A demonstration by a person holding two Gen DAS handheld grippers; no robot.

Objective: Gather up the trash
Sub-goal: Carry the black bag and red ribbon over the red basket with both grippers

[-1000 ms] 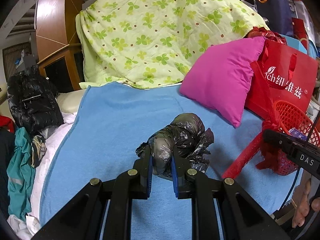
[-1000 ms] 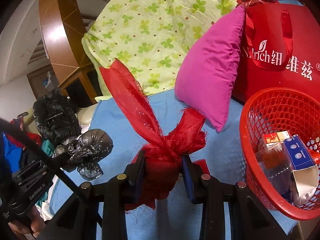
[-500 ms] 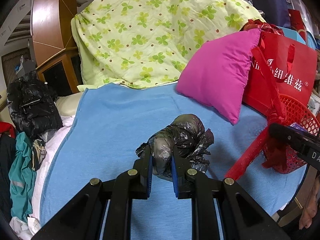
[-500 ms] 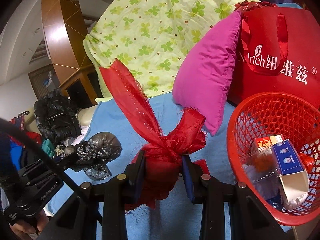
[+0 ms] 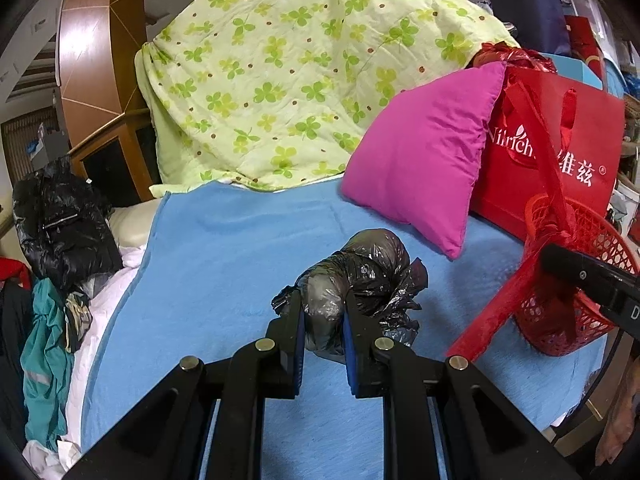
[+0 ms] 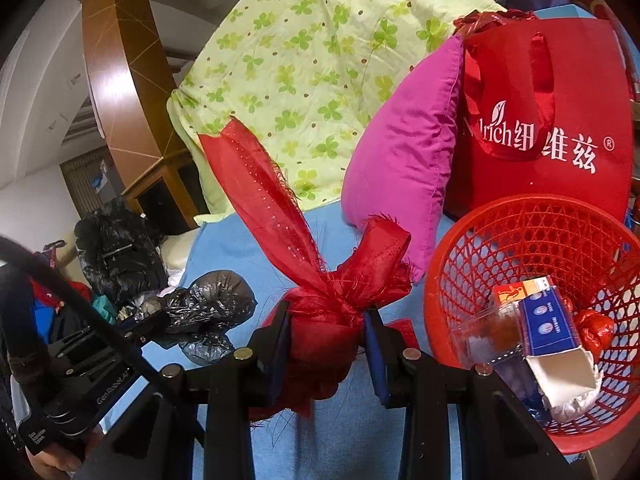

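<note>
My left gripper (image 5: 323,300) is shut on a crumpled black plastic bag (image 5: 360,276) and holds it over the blue blanket (image 5: 224,264). The bag also shows in the right wrist view (image 6: 208,304). My right gripper (image 6: 326,312) is shut on a knotted red ribbon cloth (image 6: 320,312), just left of a red mesh basket (image 6: 520,224). The basket holds a blue and white box (image 6: 548,320), an orange packet and other scraps. In the left wrist view the ribbon (image 5: 508,304) hangs in front of the basket (image 5: 592,240).
A magenta pillow (image 5: 424,152) and a red shopping bag (image 5: 560,160) stand behind the basket. A green clover quilt (image 5: 280,72) is piled at the back. A black jacket (image 5: 60,224) and teal clothes (image 5: 44,360) lie at the left edge of the bed.
Both grippers keep their hold. The right gripper with the ribbon has moved up and toward the basket; the basket sits closer to it now. The left view has shifted slightly right.
</note>
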